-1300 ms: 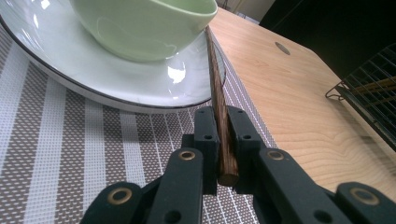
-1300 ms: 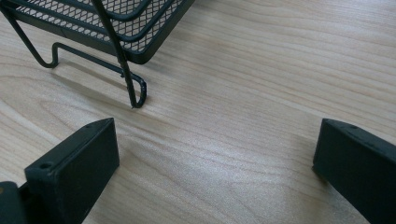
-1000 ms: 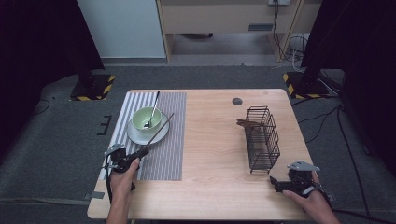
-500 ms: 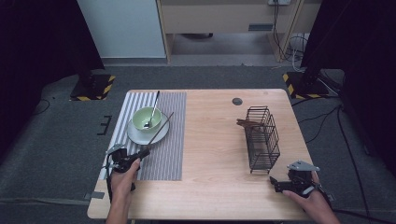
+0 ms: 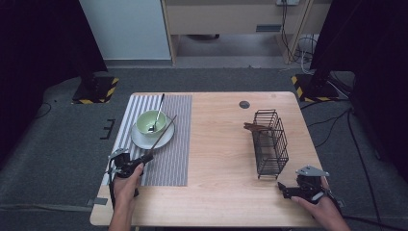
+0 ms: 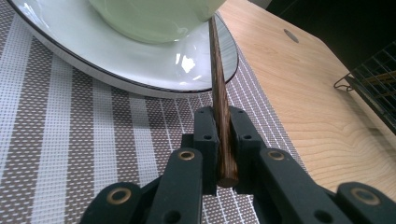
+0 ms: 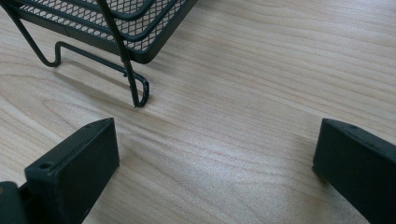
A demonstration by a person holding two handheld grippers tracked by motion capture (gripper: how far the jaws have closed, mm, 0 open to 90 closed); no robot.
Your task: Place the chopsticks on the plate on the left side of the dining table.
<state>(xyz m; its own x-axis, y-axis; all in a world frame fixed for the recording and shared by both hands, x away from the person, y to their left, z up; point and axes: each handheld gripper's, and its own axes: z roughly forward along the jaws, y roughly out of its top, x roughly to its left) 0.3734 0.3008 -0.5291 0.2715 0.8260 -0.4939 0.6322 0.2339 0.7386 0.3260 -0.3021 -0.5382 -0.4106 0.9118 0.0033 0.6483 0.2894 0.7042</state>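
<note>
My left gripper [image 5: 144,158] [image 6: 220,128] is shut on the near end of a dark wooden chopstick [image 5: 162,134] [image 6: 218,88]. The stick slants up to the rim of the white plate [image 5: 139,140] [image 6: 93,56], beside the pale green bowl [image 5: 150,122] [image 6: 154,18]. A metal spoon [image 5: 158,111] stands in the bowl. Plate and bowl rest on a striped placemat [image 5: 168,159] [image 6: 70,140]. My right gripper [image 5: 284,189] [image 7: 215,154] rests open on the bare wood near the table's front right corner, close to a foot of the black wire basket [image 5: 270,142] [image 7: 93,28].
A brown utensil [image 5: 254,128] pokes out of the wire basket's far end. The wooden table [image 5: 221,144] has a round grommet [image 5: 244,104] near its far edge. Grey carpet, cables and stand bases with hazard stripes surround the table.
</note>
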